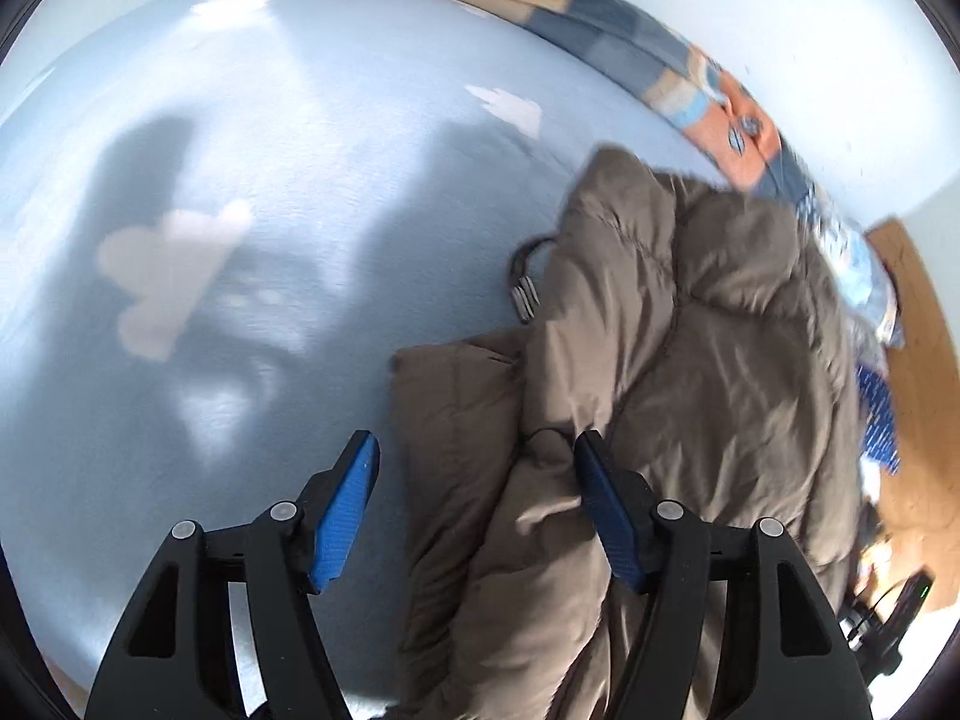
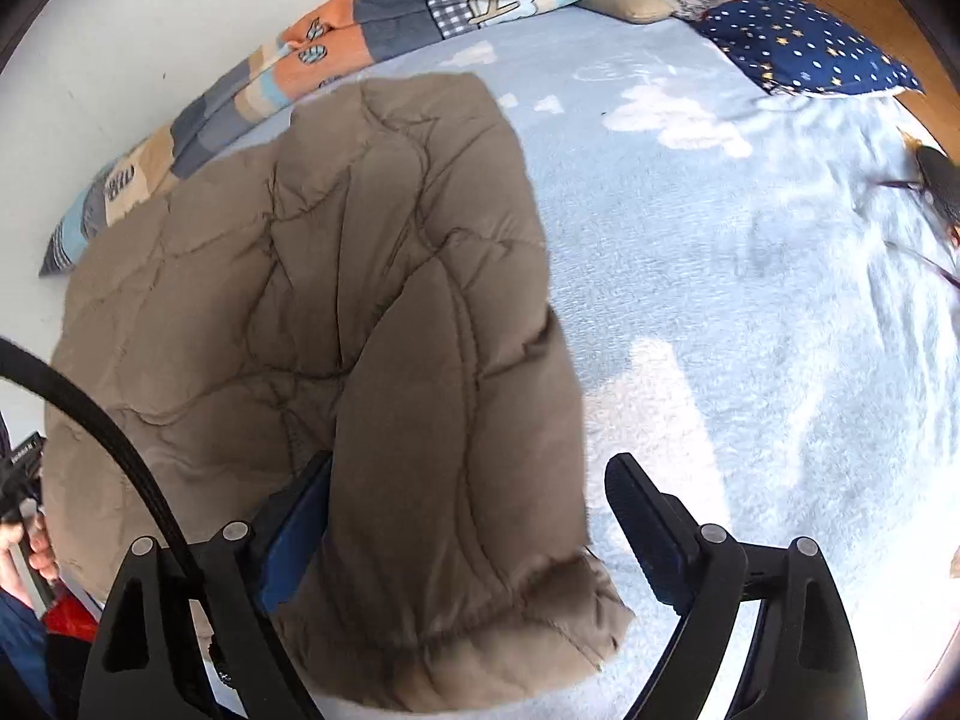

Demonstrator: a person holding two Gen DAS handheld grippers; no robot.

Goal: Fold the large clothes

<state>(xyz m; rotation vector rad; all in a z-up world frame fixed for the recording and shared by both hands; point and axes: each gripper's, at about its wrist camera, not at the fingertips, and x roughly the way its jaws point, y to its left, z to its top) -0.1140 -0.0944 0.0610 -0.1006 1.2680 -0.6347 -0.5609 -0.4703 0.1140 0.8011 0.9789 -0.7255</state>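
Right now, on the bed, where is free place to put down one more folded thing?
Free: the light blue blanket between the brown puffer jacket and the star-patterned pillow, and in the left wrist view the wide stretch left of the jacket. Crowded: the strip along the wall, where the patchwork quilt lies bunched against the jacket.

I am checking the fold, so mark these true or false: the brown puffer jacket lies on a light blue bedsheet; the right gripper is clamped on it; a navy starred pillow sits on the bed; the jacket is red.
1. The brown quilted puffer jacket lies on a light blue bedsheet: true.
2. The right gripper is clamped on the jacket: false, its jaws stand open around the sleeve.
3. A navy starred pillow sits on the bed: true.
4. The jacket is red: false, it is brown.
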